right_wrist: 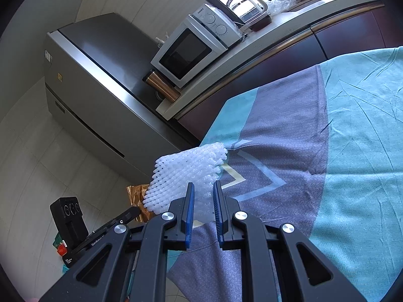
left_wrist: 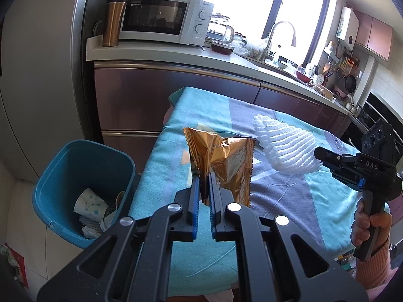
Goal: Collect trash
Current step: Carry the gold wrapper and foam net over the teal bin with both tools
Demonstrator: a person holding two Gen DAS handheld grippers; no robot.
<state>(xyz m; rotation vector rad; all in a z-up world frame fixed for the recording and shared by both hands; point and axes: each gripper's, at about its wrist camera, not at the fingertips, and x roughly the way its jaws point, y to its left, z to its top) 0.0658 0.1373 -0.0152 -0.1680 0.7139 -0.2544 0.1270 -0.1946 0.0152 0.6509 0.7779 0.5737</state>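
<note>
My left gripper (left_wrist: 204,176) is shut on a gold snack wrapper (left_wrist: 221,161), which stands up above the left end of the cloth-covered table (left_wrist: 289,201). A white foam net sleeve (left_wrist: 284,146) hangs in the air to the right, pinched by my right gripper (left_wrist: 318,157). In the right wrist view the right gripper (right_wrist: 204,186) is shut on the foam net (right_wrist: 186,176), and the gold wrapper (right_wrist: 137,196) peeks out behind it. A blue trash bin (left_wrist: 83,176) sits on the floor left of the table, holding a paper cup (left_wrist: 89,202) and crumpled paper.
A kitchen counter (left_wrist: 226,59) runs behind the table with a microwave (left_wrist: 161,17), a copper tumbler (left_wrist: 113,21), a kettle and a sink tap. A grey fridge (right_wrist: 100,80) stands to the left. A person's hand (left_wrist: 370,231) in a pink sleeve holds the right gripper's handle.
</note>
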